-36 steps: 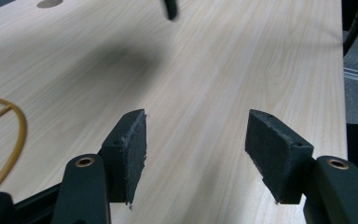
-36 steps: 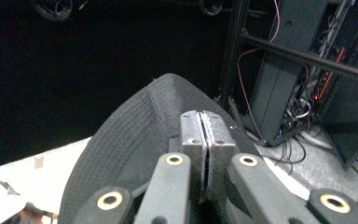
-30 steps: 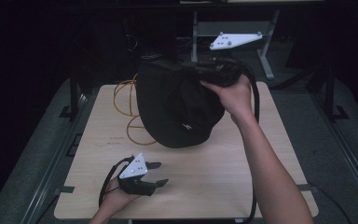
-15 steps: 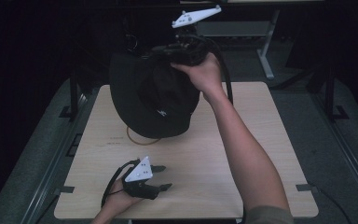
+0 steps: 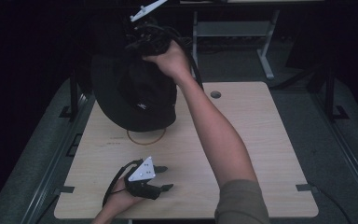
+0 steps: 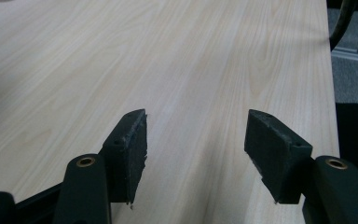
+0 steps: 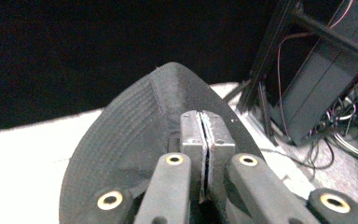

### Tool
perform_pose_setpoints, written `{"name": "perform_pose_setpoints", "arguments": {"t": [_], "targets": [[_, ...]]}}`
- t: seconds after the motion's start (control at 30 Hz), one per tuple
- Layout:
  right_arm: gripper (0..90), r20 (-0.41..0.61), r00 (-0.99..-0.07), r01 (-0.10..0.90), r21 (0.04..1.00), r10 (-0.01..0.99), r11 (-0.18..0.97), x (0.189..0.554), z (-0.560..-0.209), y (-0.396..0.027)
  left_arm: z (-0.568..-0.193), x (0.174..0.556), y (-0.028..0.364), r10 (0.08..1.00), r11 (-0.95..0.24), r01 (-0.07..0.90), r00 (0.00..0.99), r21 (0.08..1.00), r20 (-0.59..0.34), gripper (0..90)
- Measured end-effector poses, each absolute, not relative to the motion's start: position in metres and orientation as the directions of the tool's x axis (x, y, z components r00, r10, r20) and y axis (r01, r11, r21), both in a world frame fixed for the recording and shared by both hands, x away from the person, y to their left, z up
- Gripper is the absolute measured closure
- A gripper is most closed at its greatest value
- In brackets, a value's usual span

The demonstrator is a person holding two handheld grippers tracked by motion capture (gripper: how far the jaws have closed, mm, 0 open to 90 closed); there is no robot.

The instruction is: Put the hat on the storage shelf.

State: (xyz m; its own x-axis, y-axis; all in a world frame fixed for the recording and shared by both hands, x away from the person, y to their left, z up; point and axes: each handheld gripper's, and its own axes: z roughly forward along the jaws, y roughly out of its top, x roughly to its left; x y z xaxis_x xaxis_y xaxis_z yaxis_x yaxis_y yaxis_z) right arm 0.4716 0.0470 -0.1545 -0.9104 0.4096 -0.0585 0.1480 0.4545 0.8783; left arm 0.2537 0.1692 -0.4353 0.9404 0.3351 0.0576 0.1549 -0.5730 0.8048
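A black bucket hat (image 5: 135,93) hangs in the air over the far left part of the wooden table (image 5: 261,140). My right gripper (image 5: 143,39) holds it from the top. In the right gripper view the jaws are pressed together on the hat's brim (image 7: 135,135), so the right gripper (image 7: 204,140) is shut on the hat. My left gripper (image 5: 167,178) rests low over the table near the front edge. Its jaws stand wide apart with nothing between them, which the left gripper view shows over bare wood (image 6: 196,140).
A thin tan ring (image 5: 145,136) lies on the table just below the hat. A small round hole (image 5: 215,94) sits in the far middle of the tabletop. A metal frame (image 5: 265,51) stands behind the table, and cables and equipment (image 7: 326,93) crowd the right side.
My right gripper has carried the hat up and to the left, off the table, which uncovers the tan ring. The left gripper has stayed in place, open.
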Motion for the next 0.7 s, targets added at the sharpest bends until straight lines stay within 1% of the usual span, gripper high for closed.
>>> {"name": "perform_pose_setpoints", "arguments": {"t": [0.03, 0.1, 0.13, 0.17, 0.2, 0.3, 0.4, 0.43, 0.47, 0.5, 0.57, 0.6, 0.63, 0.67, 0.7], "targets": [[88.2, -0.068, -0.912, 0.148, 0.866, 0.405, 0.478, 0.474, -0.156, 0.054, -0.436, 0.254, 0.168, 0.330, -0.584, 0.144, 0.941, 0.799, 0.071, 38.7], [88.2, -0.071, -0.915, 0.153, 0.851, 0.398, 0.502, 0.479, -0.161, 0.068, -0.437, 0.254, 0.166, 0.326, -0.582, 0.146, 0.943, 0.800, 0.065, 38.7], [88.2, -0.071, -0.915, 0.153, 0.851, 0.398, 0.502, 0.479, -0.161, 0.068, -0.437, 0.254, 0.166, 0.326, -0.582, 0.146, 0.943, 0.800, 0.065, 38.7], [88.2, -0.084, -0.917, 0.149, 0.834, 0.389, 0.531, 0.484, -0.166, 0.081, -0.437, 0.253, 0.165, 0.323, -0.585, 0.144, 0.944, 0.798, 0.067, 38.7], [88.2, -0.084, -0.917, 0.149, 0.834, 0.389, 0.531, 0.484, -0.166, 0.081, -0.437, 0.253, 0.165, 0.323, -0.585, 0.144, 0.944, 0.798, 0.067, 38.7], [88.2, -0.093, -0.923, 0.153, 0.802, 0.374, 0.577, 0.490, -0.177, 0.105, -0.436, 0.251, 0.162, 0.320, -0.592, 0.144, 0.945, 0.793, 0.067, 38.7], [87.9, -0.107, -0.924, 0.145, 0.792, 0.368, 0.593, 0.493, -0.182, 0.114, -0.437, 0.251, 0.162, 0.320, -0.592, 0.143, 0.945, 0.793, 0.068, 38.6], [84.4, -0.146, -0.921, 0.124, 0.770, 0.362, 0.625, 0.494, -0.187, 0.122, -0.436, 0.251, 0.163, 0.320, -0.595, 0.147, 0.945, 0.790, 0.065, 38.6], [84.4, -0.146, -0.921, 0.124, 0.770, 0.362, 0.625, 0.494, -0.187, 0.122, -0.436, 0.251, 0.163, 0.320, -0.595, 0.147, 0.945, 0.790, 0.065, 38.6], [61.8, -0.136, -0.922, 0.140, 0.757, 0.363, 0.638, 0.495, -0.193, 0.127, -0.436, 0.251, 0.163, 0.319, -0.595, 0.144, 0.945, 0.791, 0.069, 38.6], [61.1, -0.124, -0.921, 0.154, 0.754, 0.368, 0.639, 0.494, -0.194, 0.126, -0.436, 0.250, 0.162, 0.319, -0.595, 0.144, 0.945, 0.790, 0.068, 38.6], [56.8, -0.120, -0.921, 0.150, 0.769, 0.370, 0.622, 0.493, -0.195, 0.118, -0.436, 0.250, 0.162, 0.318, -0.597, 0.142, 0.946, 0.790, 0.069, 38.5], [54.4, -0.110, -0.920, 0.158, 0.775, 0.377, 0.612, 0.492, -0.196, 0.113, -0.437, 0.250, 0.162, 0.318, -0.595, 0.143, 0.946, 0.791, 0.068, 38.4], [54.4, -0.110, -0.920, 0.158, 0.775, 0.377, 0.612, 0.492, -0.196, 0.113, -0.437, 0.250, 0.162, 0.318, -0.595, 0.143, 0.946, 0.791, 0.068, 38.3], [51.1, -0.077, -0.917, 0.185, 0.787, 0.391, 0.588, 0.492, -0.197, 0.101, -0.437, 0.250, 0.161, 0.313, -0.593, 0.144, 0.948, 0.792, 0.063, 38.3]]}}
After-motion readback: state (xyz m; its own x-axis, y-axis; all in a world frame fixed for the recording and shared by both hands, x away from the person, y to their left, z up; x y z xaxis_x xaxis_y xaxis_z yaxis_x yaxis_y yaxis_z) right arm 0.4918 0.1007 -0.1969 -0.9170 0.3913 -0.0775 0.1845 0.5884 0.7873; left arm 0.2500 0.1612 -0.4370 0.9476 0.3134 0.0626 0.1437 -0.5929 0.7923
